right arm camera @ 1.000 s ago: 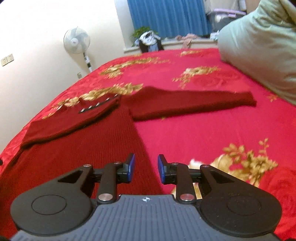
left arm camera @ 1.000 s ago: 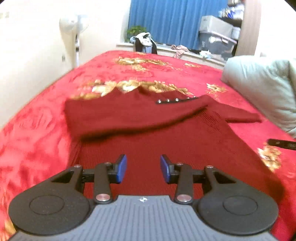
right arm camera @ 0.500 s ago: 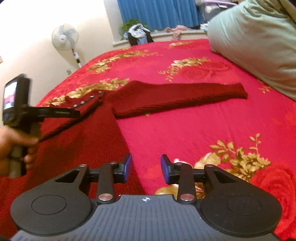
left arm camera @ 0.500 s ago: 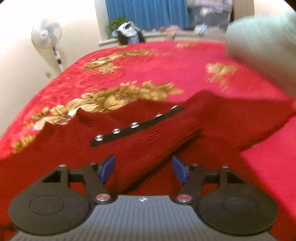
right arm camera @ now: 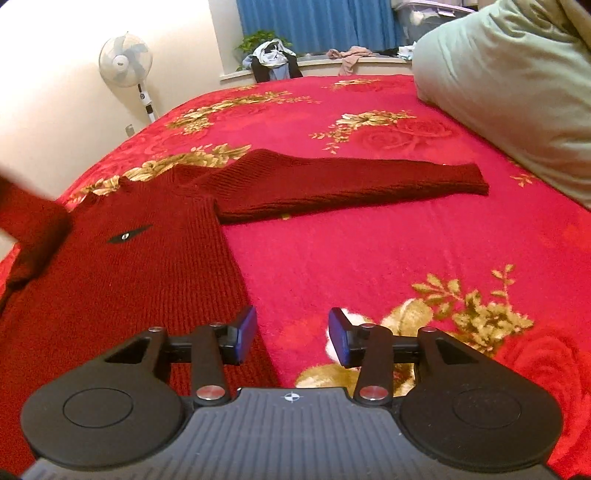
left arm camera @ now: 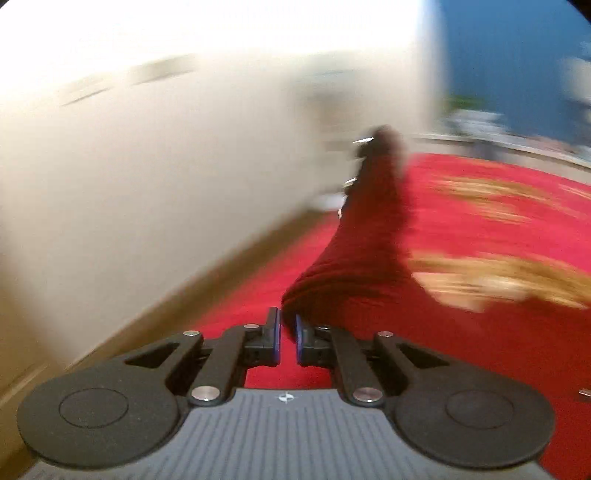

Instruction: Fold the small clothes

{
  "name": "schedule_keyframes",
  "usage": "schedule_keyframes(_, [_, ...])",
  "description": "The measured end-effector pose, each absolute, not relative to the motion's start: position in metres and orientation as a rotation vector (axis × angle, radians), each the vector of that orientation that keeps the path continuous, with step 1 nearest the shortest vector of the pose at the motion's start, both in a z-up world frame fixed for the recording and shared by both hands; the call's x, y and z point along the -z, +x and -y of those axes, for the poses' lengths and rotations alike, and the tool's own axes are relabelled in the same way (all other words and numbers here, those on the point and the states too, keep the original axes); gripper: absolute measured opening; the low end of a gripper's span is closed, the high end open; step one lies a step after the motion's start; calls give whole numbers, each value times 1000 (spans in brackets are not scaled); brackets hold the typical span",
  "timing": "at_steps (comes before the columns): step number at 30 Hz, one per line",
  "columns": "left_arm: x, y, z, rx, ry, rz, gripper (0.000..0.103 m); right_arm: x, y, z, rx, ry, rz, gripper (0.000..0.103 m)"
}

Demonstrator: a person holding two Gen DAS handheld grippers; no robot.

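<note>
1. One dark red knit sweater (right arm camera: 122, 280) lies flat on the bed (right arm camera: 388, 251), whose red cover carries gold flower prints.
2. Its body spreads across the near left of the right wrist view, with one black tab (right arm camera: 127, 235) bearing one visible silver stud on the chest.
3. One sleeve (right arm camera: 351, 184) stretches straight out to the right across the cover, its cuff ending short of the pillow (right arm camera: 517, 92).
4. The other sleeve (left arm camera: 369, 229) is lifted off the bed and runs up from the left gripper (left arm camera: 288, 332).
5. The left gripper's two blue pads are nearly together, pinched on the end of that sleeve; the picture is badly smeared, so the fabric seems to sit between them rather than plainly showing.
6. About three small bright studs show along the raised sleeve's edge, though blur makes the count unsure.
7. The right gripper (right arm camera: 291, 338) hangs over the sweater's right edge, its jaws opening, about half apart, with nothing between them; the left pad is over knit, the right one over bare cover.
8. One pale green pillow sits at the bed's far right.
9. One white fan (right arm camera: 125, 68) stands by the wall at left.
10. One blue curtain (right arm camera: 325, 22) hangs behind, with a heap of clothes (right arm camera: 273, 61) on the sill.
</note>
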State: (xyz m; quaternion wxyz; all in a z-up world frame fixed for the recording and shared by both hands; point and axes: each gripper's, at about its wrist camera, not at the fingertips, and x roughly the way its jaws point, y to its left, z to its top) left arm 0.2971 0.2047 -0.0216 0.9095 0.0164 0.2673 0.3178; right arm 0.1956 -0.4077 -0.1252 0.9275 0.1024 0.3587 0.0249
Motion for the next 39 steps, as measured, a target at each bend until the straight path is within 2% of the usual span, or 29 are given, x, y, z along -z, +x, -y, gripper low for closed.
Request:
schedule_keyframes(3, [21, 239, -281, -789, -191, -591, 15, 129, 195, 405, -73, 225, -783, 46])
schedule_keyframes(4, [23, 220, -289, -753, -244, -604, 22, 132, 194, 403, -78, 223, -804, 49])
schedule_keyframes(7, [35, 174, -274, -594, -287, -660, 37, 145, 194, 395, -97, 193, -884, 49])
schedule_keyframes(10, [69, 140, -235, -320, -368, -798, 45, 155, 192, 389, -96, 165, -938, 49])
schedule_keyframes(15, [126, 114, -176, 12, -405, -1052, 45, 154, 181, 389, -93, 178, -952, 47])
schedule_keyframes(17, [141, 110, -159, 55, -284, -1106, 37, 154, 176, 387, -114, 180, -957, 36])
schedule_keyframes(18, [145, 108, -152, 73, -207, -1113, 21, 153, 173, 385, -126, 166, -953, 30])
schedule_keyframes(19, [144, 105, -148, 94, -187, -1099, 10, 152, 170, 383, -134, 147, -948, 14])
schedule_keyframes(20, [138, 104, -151, 113, -218, -1084, 10, 150, 167, 382, -136, 127, -941, 8])
schedule_keyframes(24, [117, 88, -173, 129, -375, -978, 9, 124, 152, 404, -146, 263, -863, 5])
schedule_keyframes(28, [136, 87, -172, 26, -248, -1073, 14, 127, 148, 407, -83, 231, -902, 6])
schedule_keyframes(30, [130, 86, -162, 19, -176, -1047, 18, 133, 149, 398, -44, 152, -925, 7])
schedule_keyframes(32, [112, 74, -158, 72, -145, -929, 32, 122, 143, 390, 28, 61, -841, 11])
schedule_keyframes(33, [104, 67, -151, 115, -141, -871, 42, 113, 138, 386, 21, 45, -771, 17])
schedule_keyframes(34, [101, 65, -147, 162, -147, -846, 44, 104, 133, 384, -16, 56, -704, 28])
schedule_keyframes(36, [108, 69, -132, 258, -159, -904, 46, 95, 125, 378, -139, 112, -631, 40])
schedule_keyframes(39, [146, 77, -110, 251, -24, -1127, 45, 118, 134, 360, -278, 117, -782, 43])
